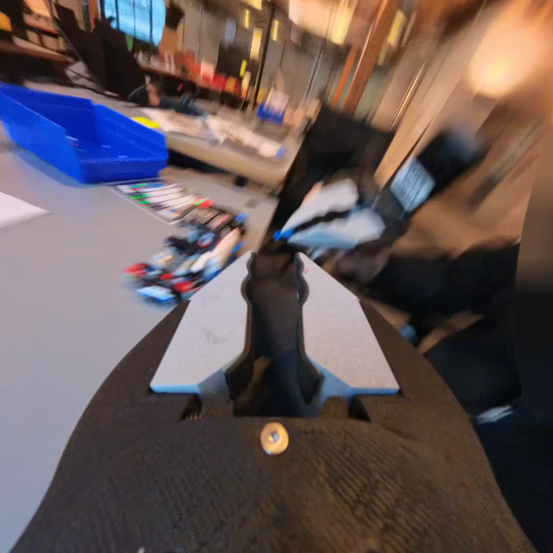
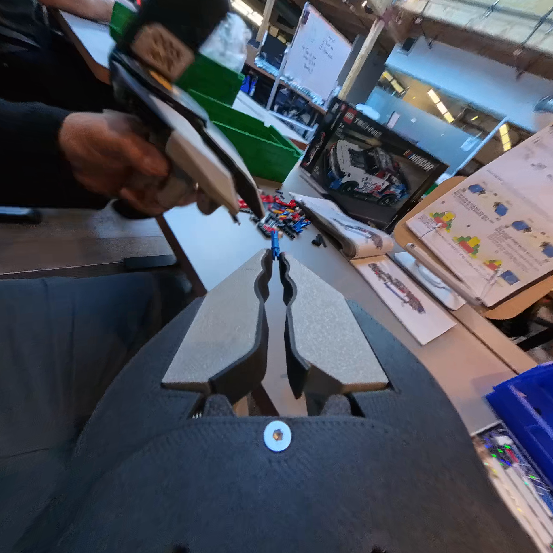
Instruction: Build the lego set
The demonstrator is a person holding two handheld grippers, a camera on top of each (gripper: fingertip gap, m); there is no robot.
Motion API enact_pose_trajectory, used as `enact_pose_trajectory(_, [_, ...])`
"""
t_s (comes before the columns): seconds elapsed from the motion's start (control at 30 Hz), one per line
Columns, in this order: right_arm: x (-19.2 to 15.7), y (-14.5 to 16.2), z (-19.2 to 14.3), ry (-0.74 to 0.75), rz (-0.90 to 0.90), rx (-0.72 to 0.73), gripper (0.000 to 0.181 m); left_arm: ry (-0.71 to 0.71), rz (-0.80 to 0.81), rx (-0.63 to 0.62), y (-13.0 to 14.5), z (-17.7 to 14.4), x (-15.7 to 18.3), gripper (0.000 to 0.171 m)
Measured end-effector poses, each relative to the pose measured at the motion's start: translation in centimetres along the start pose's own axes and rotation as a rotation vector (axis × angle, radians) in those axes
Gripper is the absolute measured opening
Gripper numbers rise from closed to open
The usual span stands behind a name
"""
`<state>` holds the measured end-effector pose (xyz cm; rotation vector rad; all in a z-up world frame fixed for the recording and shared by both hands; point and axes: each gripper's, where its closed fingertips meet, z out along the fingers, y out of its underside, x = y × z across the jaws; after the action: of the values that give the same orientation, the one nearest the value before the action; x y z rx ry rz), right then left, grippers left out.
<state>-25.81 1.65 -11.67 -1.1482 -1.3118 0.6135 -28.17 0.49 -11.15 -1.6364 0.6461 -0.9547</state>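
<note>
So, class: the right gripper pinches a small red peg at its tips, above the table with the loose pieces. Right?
Not quite: the peg is blue, not red, as the right wrist view shows. The right gripper does pinch it at its tips, above the table with the loose pieces.

A blue bin (image 1: 89,140) sits on the grey table (image 1: 59,299) in the left wrist view, which is heavily blurred; shelves with red and yellow items stand far behind it. In the right wrist view, 2 green bins (image 2: 254,140) sit at the far side of the table, one behind the other. A whiteboard (image 2: 317,57) stands farther back, beside a pale post (image 2: 359,62). At the right, a wooden stand (image 2: 508,302) holds an open printed sheet (image 2: 490,221) with coloured pictures, tilted up. A flat paper (image 2: 413,302) lies on the table just in front of the stand. A second blue bin (image 2: 526,419) shows at the lower right edge.
</note>
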Motion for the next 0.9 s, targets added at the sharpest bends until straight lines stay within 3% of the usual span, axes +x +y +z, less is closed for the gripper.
enact_pose_trajectory(0.07, [-0.7, 0.8, 0.3, -0.085, 0.053, -0.057, 0.002, -0.235, 0.378, -0.17, 1.4, -0.9, -1.8, 0.032])
enact_pose_trajectory(0.13, [-1.7, 1.2, 0.6, -0.172, 0.117, -0.093, 0.002, -0.322, 0.652, -0.266, 2.0, -1.2, -1.5, 0.024])
enact_pose_trajectory(0.3, [-3.4, 1.4, 0.7, -0.27, 0.201, -0.129, 0.003, -0.341, 0.921, -0.387, 3.7, 0.2, -0.1, 0.021])
enact_pose_trajectory(0.67, [-4.4, 1.8, 0.6, -0.322, 0.218, -0.171, 0.002, -0.414, 1.182, -0.471, 4.6, 1.3, -0.1, 0.008])
enact_pose_trajectory(0.8, [-3.1, 2.7, 0.6, -0.287, 0.214, -0.196, 0.003, -0.405, 1.127, -0.486, 4.8, 1.0, -1.6, 0.02])
enact_pose_trajectory(0.9, [-1.0, 3.8, 0.6, -0.269, 0.261, -0.193, 0.003, -0.419, 0.985, -0.476, 4.6, -0.3, -4.4, 0.026])
